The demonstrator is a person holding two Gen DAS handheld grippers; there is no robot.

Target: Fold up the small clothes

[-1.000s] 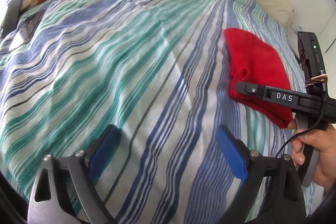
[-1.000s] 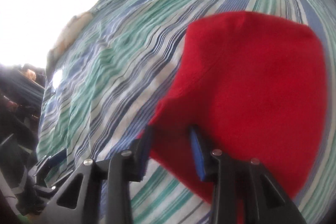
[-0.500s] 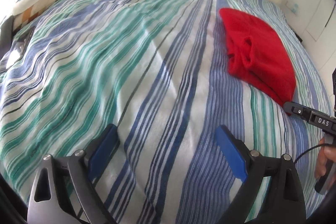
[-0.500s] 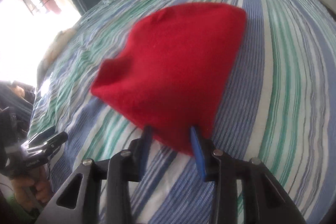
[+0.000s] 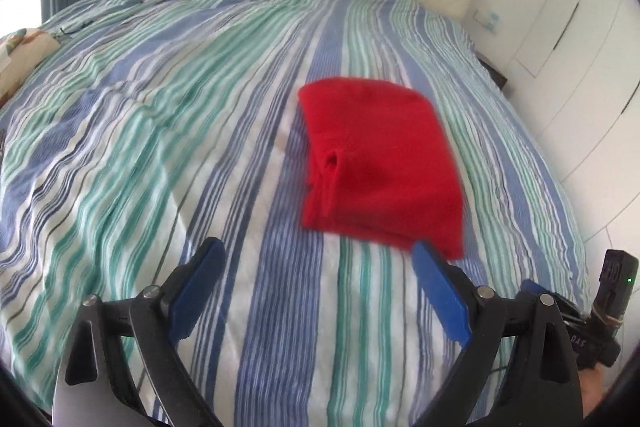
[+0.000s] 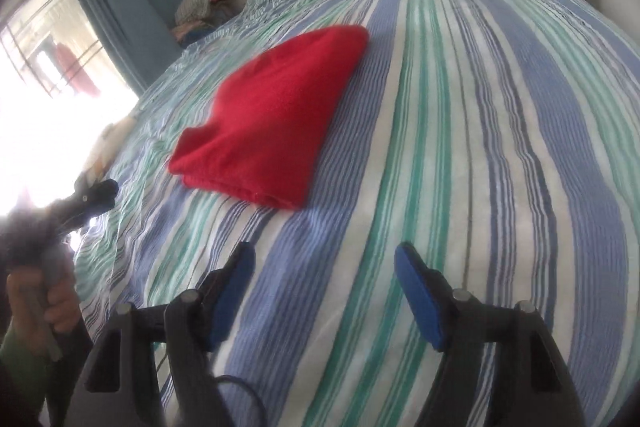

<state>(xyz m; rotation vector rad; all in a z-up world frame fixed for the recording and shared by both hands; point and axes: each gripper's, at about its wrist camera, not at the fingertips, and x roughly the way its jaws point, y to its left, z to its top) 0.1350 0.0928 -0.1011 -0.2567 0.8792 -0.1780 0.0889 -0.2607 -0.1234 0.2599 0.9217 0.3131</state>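
Jaws on our right gripper (image 6: 324, 269) have just been opening, and they stand wide apart now with only striped bedspread (image 6: 500, 115) between the blue pads; nothing is held. Our left gripper (image 5: 316, 267) is likewise spread wide and empty, its right pad tip overlapping the near corner of the cloth in the picture, though we cannot tell whether it touches.

Beyond both tools, the red garment (image 5: 380, 163) lies folded on the bedspread, apart from the right gripper and ahead of it to the left. It looks like a finished fold, with stacked layers showing along its near edge.

From here, we judge the main risk to be undoing that fold. If the left pad catches the near corner as it passes, the top layer could lift or slide, since the soft, rumpled bedding gives little grip underneath. A small pucker (image 5: 332, 161) in the cloth may also spring open if bumped.
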